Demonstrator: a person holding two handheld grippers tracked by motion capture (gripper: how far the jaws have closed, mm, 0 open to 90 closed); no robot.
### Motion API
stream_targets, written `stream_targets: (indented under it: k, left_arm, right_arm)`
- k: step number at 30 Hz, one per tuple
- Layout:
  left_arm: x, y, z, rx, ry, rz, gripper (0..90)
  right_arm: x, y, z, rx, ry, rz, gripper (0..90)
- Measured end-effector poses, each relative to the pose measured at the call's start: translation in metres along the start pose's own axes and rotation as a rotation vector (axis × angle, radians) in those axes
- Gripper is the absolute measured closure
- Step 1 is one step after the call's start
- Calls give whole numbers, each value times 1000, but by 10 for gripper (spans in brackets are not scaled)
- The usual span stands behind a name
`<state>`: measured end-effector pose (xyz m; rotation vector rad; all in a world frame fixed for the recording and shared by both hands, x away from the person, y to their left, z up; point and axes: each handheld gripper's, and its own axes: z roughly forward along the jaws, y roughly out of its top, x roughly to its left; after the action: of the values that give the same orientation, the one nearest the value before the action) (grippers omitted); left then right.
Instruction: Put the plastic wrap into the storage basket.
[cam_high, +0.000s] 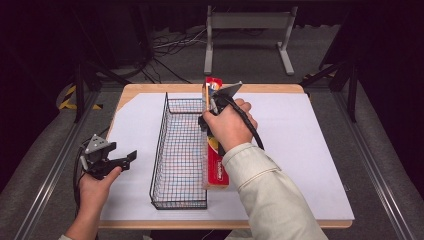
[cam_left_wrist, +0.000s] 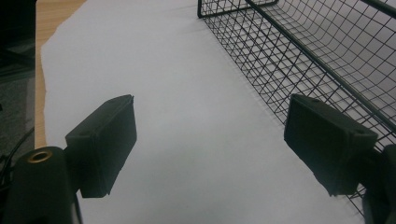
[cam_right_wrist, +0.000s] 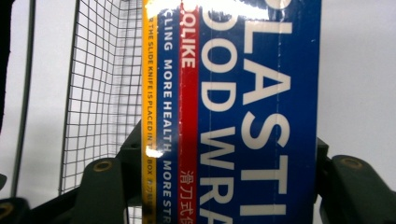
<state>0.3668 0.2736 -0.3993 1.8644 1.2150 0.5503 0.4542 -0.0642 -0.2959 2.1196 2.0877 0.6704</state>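
Black two-fingered grippers (cam_high: 131, 157), grey three-cornered top plates, black trailing cables; a pale beige sleeve (cam_high: 270, 192).

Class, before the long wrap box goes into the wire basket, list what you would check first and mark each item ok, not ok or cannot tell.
1. Right gripper closed on the plastic wrap box: ok.
2. Wire basket empty: ok.
3. Left gripper open, clear of the basket: ok.
4. Box lifted off the table: cannot tell.
5. Box parallel to the basket's long side: ok.
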Motion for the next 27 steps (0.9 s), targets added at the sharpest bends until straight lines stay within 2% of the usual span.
stream_targets:
  k: [6, 10, 13, 27]
  left_arm:
    - [1, 2, 0, -11, -9, -10, 176]
    - [1, 3, 2, -13, -8, -7, 176]
    - [1, 2, 3, -4, -7, -6, 176]
    - [2, 3, 1, -15, -10, -5, 176]
  right_arm:
    - [7, 2, 1, -8, 7, 26, 401]
    - [14, 1, 3, -14, -16, 5, 401]
    - [18, 1, 6, -31, 1, 8, 401]
    - [40, 1, 13, -27, 32, 17, 400]
